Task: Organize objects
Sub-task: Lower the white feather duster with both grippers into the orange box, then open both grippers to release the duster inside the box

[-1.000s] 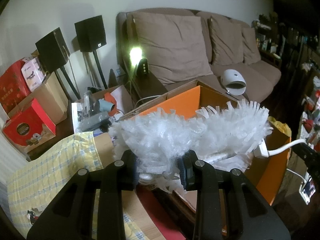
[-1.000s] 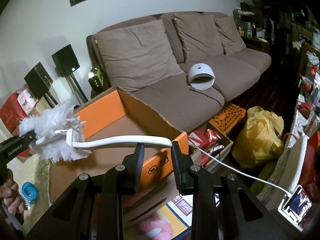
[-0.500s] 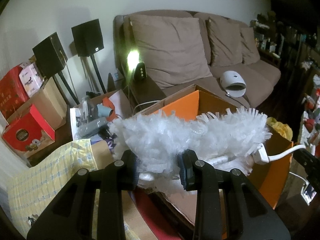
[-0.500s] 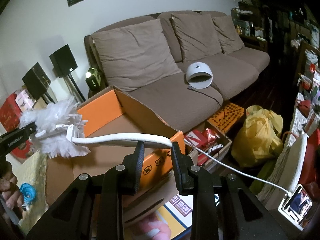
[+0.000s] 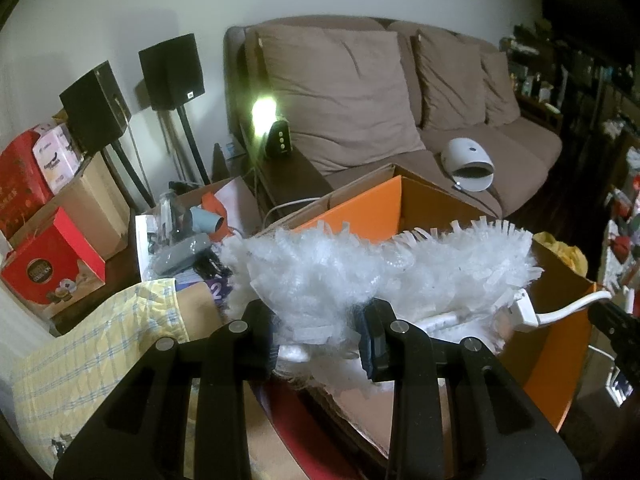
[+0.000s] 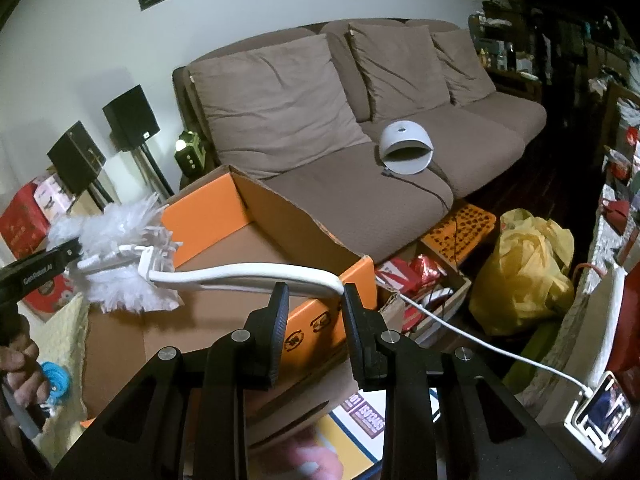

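We hold a white fluffy plastic-fibre duster (image 5: 384, 268) between both tools, above the open orange-and-brown cardboard box (image 6: 224, 216) that stands before the brown fabric sofa (image 6: 320, 120). Our left gripper (image 5: 316, 340) is clenched on the feathery head, its pads buried in the white strips. Our right gripper (image 6: 312, 308) clasps the end of the duster's curved white plastic handle (image 6: 248, 274), fingers pressed on either side. A yellow checked cloth (image 5: 92, 340) lies left of the box.

sofa (image 6: 400, 184) bears white domed device (image 6: 406, 152).
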{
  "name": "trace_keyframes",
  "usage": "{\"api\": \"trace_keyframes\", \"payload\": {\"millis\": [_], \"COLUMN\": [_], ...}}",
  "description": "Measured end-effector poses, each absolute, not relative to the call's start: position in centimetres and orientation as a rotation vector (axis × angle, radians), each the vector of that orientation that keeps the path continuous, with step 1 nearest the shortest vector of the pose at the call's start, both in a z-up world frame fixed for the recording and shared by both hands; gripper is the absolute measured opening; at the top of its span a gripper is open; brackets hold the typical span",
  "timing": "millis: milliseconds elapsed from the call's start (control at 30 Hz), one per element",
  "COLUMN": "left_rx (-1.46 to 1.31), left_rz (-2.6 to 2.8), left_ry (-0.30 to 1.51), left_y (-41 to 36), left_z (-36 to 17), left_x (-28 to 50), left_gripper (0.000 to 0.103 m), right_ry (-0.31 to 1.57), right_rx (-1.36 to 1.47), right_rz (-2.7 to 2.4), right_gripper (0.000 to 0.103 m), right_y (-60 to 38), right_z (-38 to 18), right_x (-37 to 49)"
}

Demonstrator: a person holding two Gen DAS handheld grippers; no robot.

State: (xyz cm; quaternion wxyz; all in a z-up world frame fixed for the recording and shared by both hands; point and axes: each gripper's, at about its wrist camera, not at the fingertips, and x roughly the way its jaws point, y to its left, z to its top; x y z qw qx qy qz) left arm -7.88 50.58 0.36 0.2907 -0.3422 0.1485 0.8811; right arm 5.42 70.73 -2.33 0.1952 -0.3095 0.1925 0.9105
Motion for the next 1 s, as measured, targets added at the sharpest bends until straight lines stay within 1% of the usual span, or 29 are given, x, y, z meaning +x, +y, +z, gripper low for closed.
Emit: {"api": "trace_keyframes", "payload": {"millis": [200, 333, 633, 800, 1000], "left_rx": [-0.85, -0.839, -0.807, -0.814, -0.812], "left_rz": [2.363, 2.347, 2.363, 2.368, 2.366], "left_ry": [0.436, 0.41, 0.441, 0.418, 0.426], "left_y": [50.8, 50.8, 51.3, 51.2, 51.6], "left_z": [0.5, 0.8, 0.4, 0.4, 0.3], "left_x": [-7.7, -8.2, -8.2, -8.5, -8.7], "left_gripper": [0.029, 0.029, 0.029, 0.029, 0.029], "right_ry": [0.5, 0.482, 0.44, 0.4, 0.401], "right_rx": [-0.855, -0.843, -0.821, -0.814, -0.797], "right_rz": [2.564, 2.572, 2.571, 2.572, 2.573], "right_gripper": [0.027, 0.027, 0.027, 0.027, 0.027], "right_y": [70.4, 70.3, 70.0, 69.7, 69.7], "right_z": [-2.6, -2.8, -2.9, -2.8, -2.8], "right_x": [5.2, 5.1, 5.0, 4.9, 5.0]}}
